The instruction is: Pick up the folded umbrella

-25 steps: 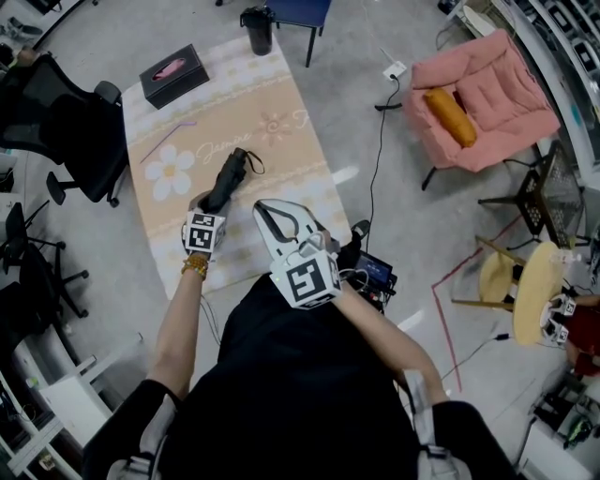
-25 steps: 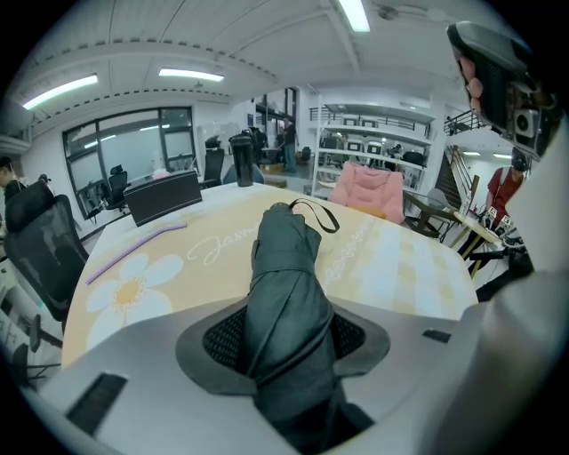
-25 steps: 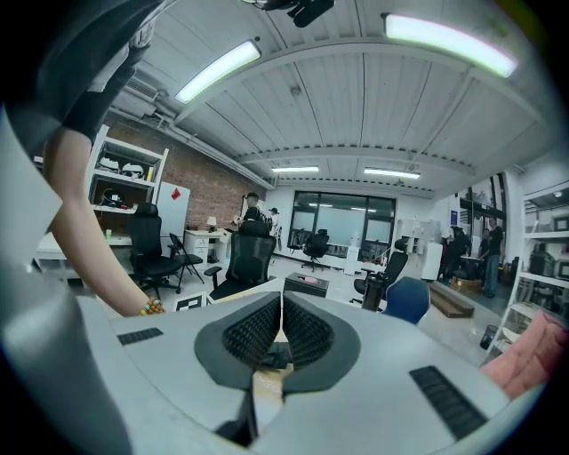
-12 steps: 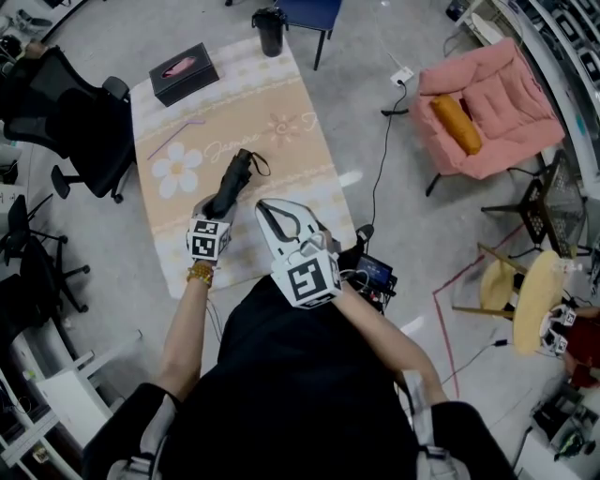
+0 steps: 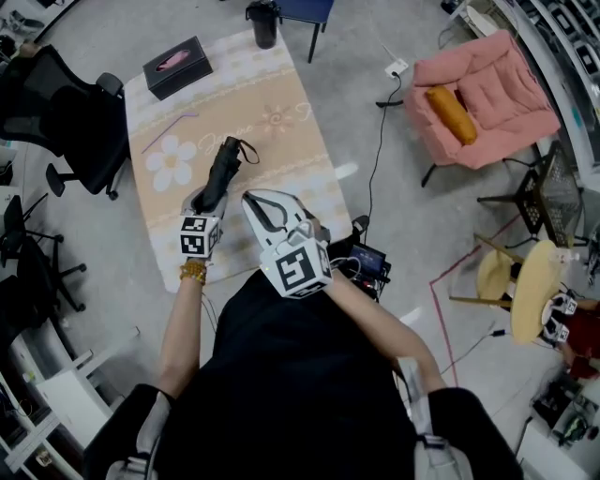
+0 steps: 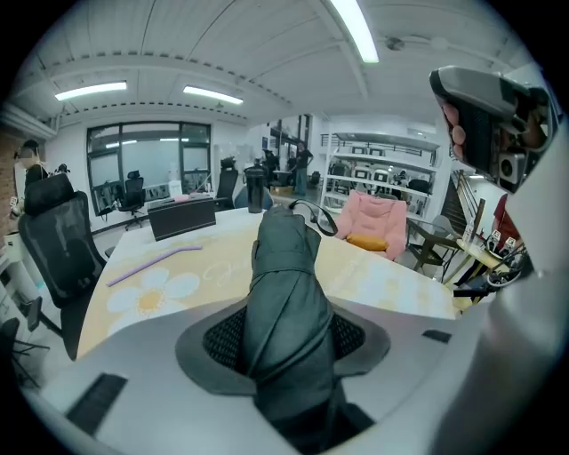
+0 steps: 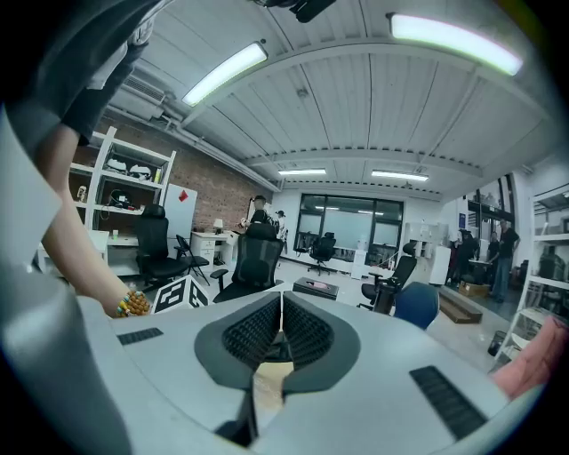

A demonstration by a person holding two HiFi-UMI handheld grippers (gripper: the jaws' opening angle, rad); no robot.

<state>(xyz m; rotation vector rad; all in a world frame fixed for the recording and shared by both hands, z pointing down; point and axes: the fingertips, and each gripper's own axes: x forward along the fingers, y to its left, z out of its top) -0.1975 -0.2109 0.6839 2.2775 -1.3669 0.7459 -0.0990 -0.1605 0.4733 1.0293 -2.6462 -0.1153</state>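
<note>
The folded black umbrella (image 5: 222,173) slants over the flower-print table cloth (image 5: 281,159), its wrist strap at the far end. My left gripper (image 5: 204,199) is shut on its near end. In the left gripper view the umbrella (image 6: 284,284) fills the gap between both pads of the left gripper (image 6: 286,342) and points away over the table. My right gripper (image 5: 262,208) hovers just right of the left one, at the table's near edge. In its own view the right gripper (image 7: 281,333) is shut with nothing between the pads.
On the cloth lie a black tissue box (image 5: 177,67) and a purple straw (image 5: 169,131) at the far left, with a dark tumbler (image 5: 263,23) at the far edge. A black office chair (image 5: 66,122) stands left of the table, a pink armchair (image 5: 487,98) far right.
My left gripper has risen a little with the umbrella in its grip. The right gripper has stayed where it was, still shut.
</note>
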